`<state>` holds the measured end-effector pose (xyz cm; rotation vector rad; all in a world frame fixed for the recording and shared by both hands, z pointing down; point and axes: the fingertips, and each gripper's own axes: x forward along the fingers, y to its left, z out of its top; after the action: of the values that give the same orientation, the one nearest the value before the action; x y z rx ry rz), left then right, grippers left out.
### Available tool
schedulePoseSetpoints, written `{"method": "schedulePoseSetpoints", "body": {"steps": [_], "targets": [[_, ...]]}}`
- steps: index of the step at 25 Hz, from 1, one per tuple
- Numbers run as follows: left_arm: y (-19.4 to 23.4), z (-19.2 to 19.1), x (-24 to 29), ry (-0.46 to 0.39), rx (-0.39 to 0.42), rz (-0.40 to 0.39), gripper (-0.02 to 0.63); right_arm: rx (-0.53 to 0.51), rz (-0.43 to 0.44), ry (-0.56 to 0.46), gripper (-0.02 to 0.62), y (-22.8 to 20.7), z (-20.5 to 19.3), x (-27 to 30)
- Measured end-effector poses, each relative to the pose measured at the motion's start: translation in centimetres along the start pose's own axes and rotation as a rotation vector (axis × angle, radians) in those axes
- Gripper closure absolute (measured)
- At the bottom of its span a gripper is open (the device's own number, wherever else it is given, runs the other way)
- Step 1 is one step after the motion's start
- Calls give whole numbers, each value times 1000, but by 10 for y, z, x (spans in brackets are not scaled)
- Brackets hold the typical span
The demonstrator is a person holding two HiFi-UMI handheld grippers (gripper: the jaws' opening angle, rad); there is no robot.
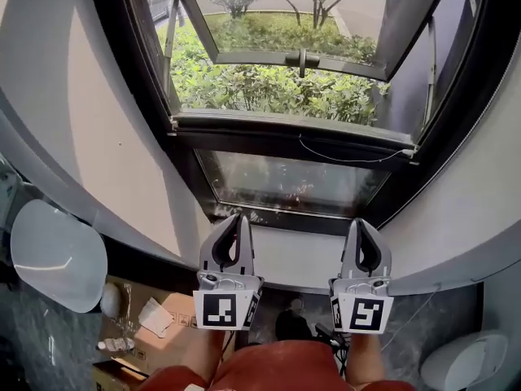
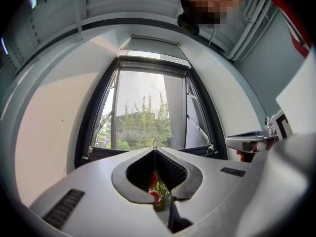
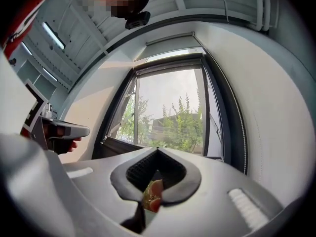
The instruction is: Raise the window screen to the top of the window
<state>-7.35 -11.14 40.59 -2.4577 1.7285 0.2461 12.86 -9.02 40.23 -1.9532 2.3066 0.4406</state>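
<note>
1. So, both grippers are closed & empty. The left gripper point(image 1: 239, 217) has its jaws pressed tip to tip w/ nothing between them, and the right gripper point(image 1: 358, 221) is the same.
2. We hold them side by side, near each other, pointing at the window frame point(image 1: 189, 157) from the room side. Neither touches the frame, the glass or anything else.
3. Window screen: the mesh is too fine for us to make out. What we do see is a grey rail point(image 1: 285, 125) lying across the bottom of the upper opening, just above the fixed lower pane point(image 1: 293, 182), w/ a thin cord point(image 1: 358, 161) trailing off it to the right. We take that rail for the screen's pull bar, so the screen is prob. still down.
4. The sash point(image 1: 293, 55) stands swung outward, w/ shrubs point(image 1: 260, 88) beyond it.
5. Progress, as we judge it: nothing done yet. We have no grip on the rail, and it sits at the low end of its travel.
6. Left to do: reach the rail, open the jaws & take hold, carry it up to the top of the frame, then let go.
</note>
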Motion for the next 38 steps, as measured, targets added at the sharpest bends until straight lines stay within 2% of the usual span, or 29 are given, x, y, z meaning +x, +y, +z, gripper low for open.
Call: {"method": "schedulePoseSetpoints", "body": {"steps": [8,13,22,33,38], "targets": [[-17,-2,90,7,63,3,600,76,-27,-20,584,-67,-31,61],[-22,-8,125,13,70,14,600,95,-16,-12,584,-88,-48,89],[-10,-24,155,20,48,-22,600,61,-17,3,584,-84,-56,119],[15,-22,161,19,28,-43,600,-6,-15,1,584,-61,-43,132],[16,-22,164,17,63,-59,600,-29,-28,11,584,-63,-44,133]]}}
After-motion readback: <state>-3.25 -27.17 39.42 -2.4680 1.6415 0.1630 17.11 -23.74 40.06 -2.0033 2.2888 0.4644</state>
